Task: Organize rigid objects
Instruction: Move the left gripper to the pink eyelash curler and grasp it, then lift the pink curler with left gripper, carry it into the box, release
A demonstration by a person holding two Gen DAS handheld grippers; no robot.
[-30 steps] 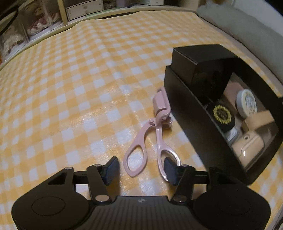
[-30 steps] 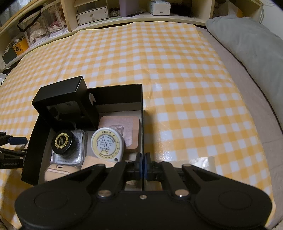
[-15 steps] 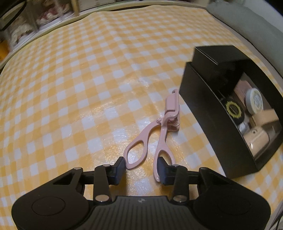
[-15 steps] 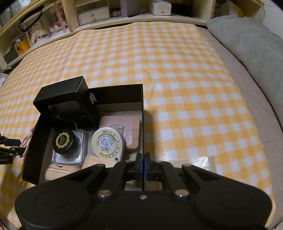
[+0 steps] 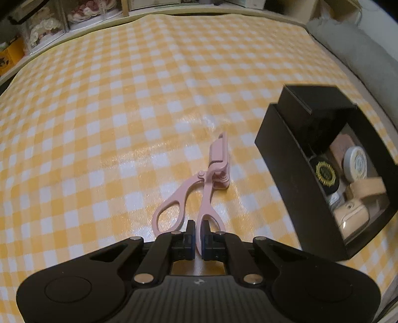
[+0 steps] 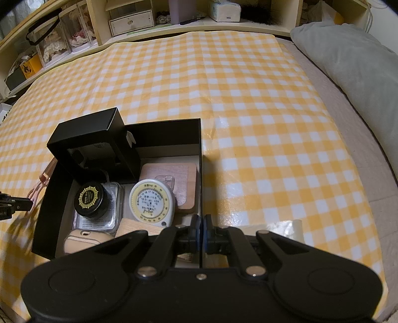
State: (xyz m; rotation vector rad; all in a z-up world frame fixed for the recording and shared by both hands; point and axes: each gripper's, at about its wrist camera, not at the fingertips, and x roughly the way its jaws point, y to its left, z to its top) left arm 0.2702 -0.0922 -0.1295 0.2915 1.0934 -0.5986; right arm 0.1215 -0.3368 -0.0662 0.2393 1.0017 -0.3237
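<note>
A pink eyelash curler (image 5: 211, 174) lies on the yellow checked cloth (image 5: 124, 99), left of an open black box (image 5: 281, 174). My left gripper (image 5: 198, 238) is closing tight on the curler's right handle loop, and its pads press on it. In the right wrist view the curler (image 6: 46, 175) peeks out past the box's left wall (image 6: 47, 206). My right gripper (image 6: 200, 231) is shut on the box's thin right wall. Inside the box are a small black carton (image 6: 92, 139), a gold-lidded black jar (image 6: 88, 198), a round white tape measure (image 6: 150, 201) and wooden pieces.
A grey pillow (image 6: 348, 62) lies along the right edge of the cloth. Shelves with boxes and clear drawers (image 6: 129, 20) run behind the far edge. Bare checked cloth stretches left of and beyond the box.
The left jaws closed from wide open onto the curler's right handle. The left gripper rose and rolled a little, so the box sits further right in its view. The right gripper stayed still.
</note>
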